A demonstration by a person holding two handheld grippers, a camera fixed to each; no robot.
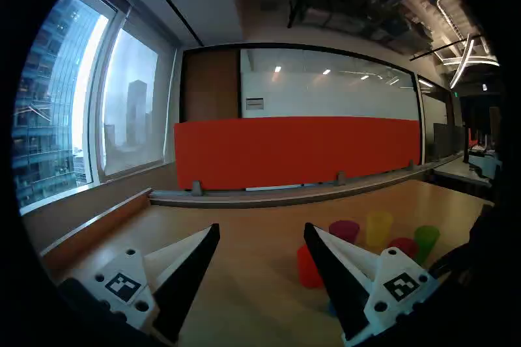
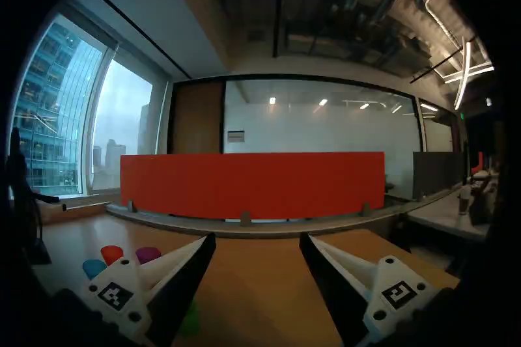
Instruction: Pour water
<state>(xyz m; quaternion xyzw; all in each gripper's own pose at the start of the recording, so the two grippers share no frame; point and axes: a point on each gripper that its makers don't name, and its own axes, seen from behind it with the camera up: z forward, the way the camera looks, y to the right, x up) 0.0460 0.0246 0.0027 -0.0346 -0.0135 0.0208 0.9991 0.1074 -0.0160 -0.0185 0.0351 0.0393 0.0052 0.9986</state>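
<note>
The left gripper and right gripper gape empty over a wooden tabletop; coloured cups stand short of its far edge.

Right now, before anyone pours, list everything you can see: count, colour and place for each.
Yellow cup: one, yellow, back of the cluster.
Magenta cup: one, magenta, left of the yellow.
Green cup: one, green, cluster's right edge.
Red cup: one, red, between yellow and green, nearer.
Orange-red cup: one, orange-red, nearest, partly behind a finger.
Blue cup: one, blue, table's left in the right gripper view.
Table: one, wood, under the cups.
Divider: one, red, along the table's far edge.
Window: two panes, daylight, left wall.
Left tool: one, white with black fingers, open, above the table.
Right tool: one, same colours, open, above the table.
</note>
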